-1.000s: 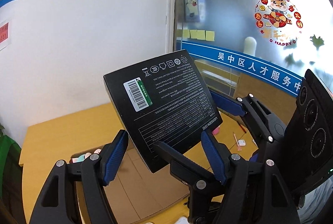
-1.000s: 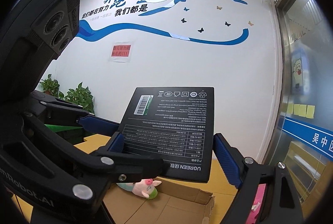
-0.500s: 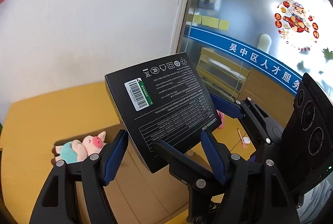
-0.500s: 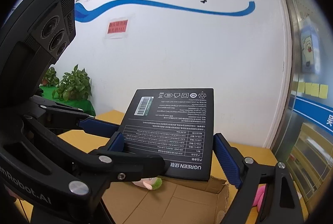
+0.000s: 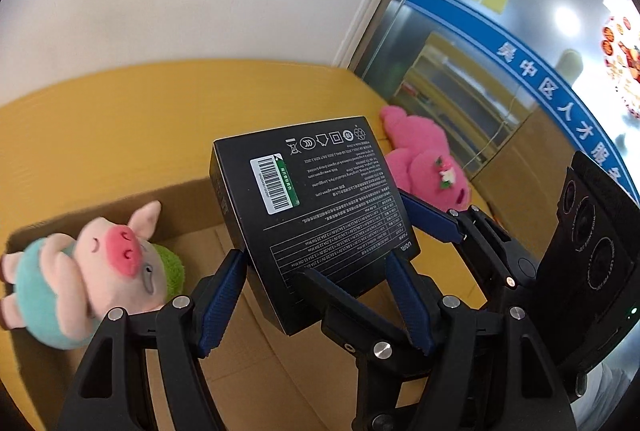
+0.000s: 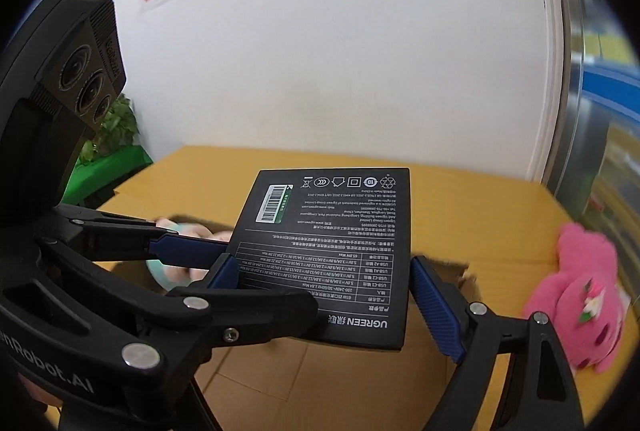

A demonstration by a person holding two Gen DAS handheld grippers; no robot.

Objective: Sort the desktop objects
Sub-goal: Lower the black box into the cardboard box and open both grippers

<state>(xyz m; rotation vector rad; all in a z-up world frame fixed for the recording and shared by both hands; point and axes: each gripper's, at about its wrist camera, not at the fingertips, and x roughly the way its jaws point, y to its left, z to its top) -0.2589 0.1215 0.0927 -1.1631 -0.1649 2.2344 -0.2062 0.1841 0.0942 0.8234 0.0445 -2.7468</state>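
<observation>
**deskmonkey:** So where's the box (image 5: 320, 207) at? Is anything actually gripping it?

**umi_fan:** Both claws have it, pretty sure. The left gripper (image 5: 316, 259) has its blue pads (image 5: 222, 295) pressed on the two side edges at the near end, set fairly wide since the box is wide. The right gripper (image 6: 322, 263) does the same from its own angle, one pad per side, and the two pairs of fingers cross over each other under the box.

**deskmonkey:** Which way is it facing?

**umi_fan:** Printed back is up, with the barcode sticker at the far end. It's tilted with the far end higher. It's in the air over the open carton (image 5: 100, 207), and I can't tell if its low edge is under the rim.

**deskmonkey:** And the carton?

**umi_fan:** It sits on the yellow tabletop (image 5: 160, 111), well in from the back edge along the white wall. There's a pig (image 5: 100, 263) lying inside, in the carton's far-left corner.

**deskmonkey:** Anything else out there?

**umi_fan:** A pink plush (image 5: 424, 167) lies on the tabletop near the far-right corner by the glass (image 5: 480, 71), just outside the carton's right wall. There's a green plant (image 6: 116, 127) past the left edge.
</observation>
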